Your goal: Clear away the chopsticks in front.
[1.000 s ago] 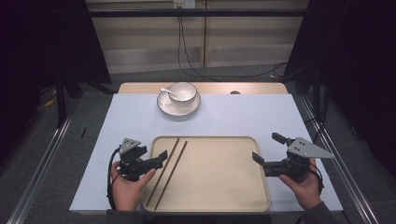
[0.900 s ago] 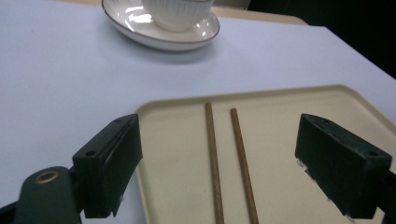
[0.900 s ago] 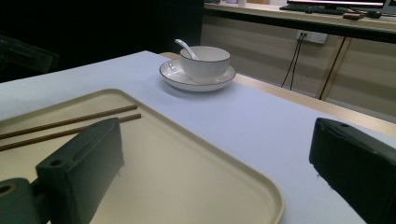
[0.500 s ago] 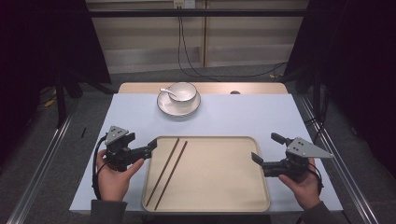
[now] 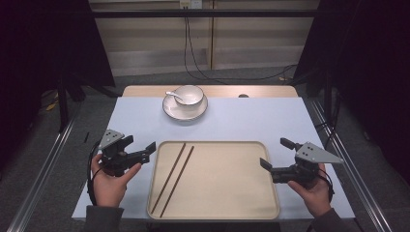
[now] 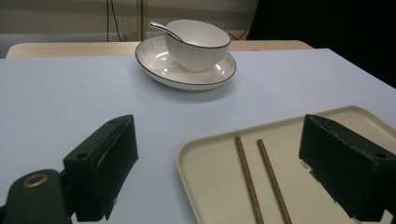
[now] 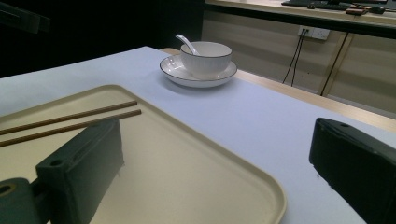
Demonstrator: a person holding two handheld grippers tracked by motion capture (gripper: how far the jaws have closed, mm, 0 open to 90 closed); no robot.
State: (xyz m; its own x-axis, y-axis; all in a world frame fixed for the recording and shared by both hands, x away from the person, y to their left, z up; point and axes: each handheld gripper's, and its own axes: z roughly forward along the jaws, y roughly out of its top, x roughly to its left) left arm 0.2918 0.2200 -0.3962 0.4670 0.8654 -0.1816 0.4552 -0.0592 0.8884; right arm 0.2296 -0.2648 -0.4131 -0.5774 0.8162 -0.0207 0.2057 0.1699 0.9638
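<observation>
Two grippers, left (image 5: 138, 153) and right (image 5: 274, 156), flank the tray (image 5: 227, 193), jaws apart, empty. Chopsticks (image 5: 175, 177) lie on the tray's left side; grip both together, probably mid-length. Beyond the tray sits the bowl (image 5: 188, 95).

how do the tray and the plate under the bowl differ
The tray is rectangular with rounded corners and cream-coloured; the plate is round, white and dark-rimmed. The tray looks much the larger and lies near the person, the plate at the table's far side. The tray holds two chopsticks lying flat; the plate carries a bowl with a spoon in it. Both rest flat on the blue table cover, untouched.
</observation>
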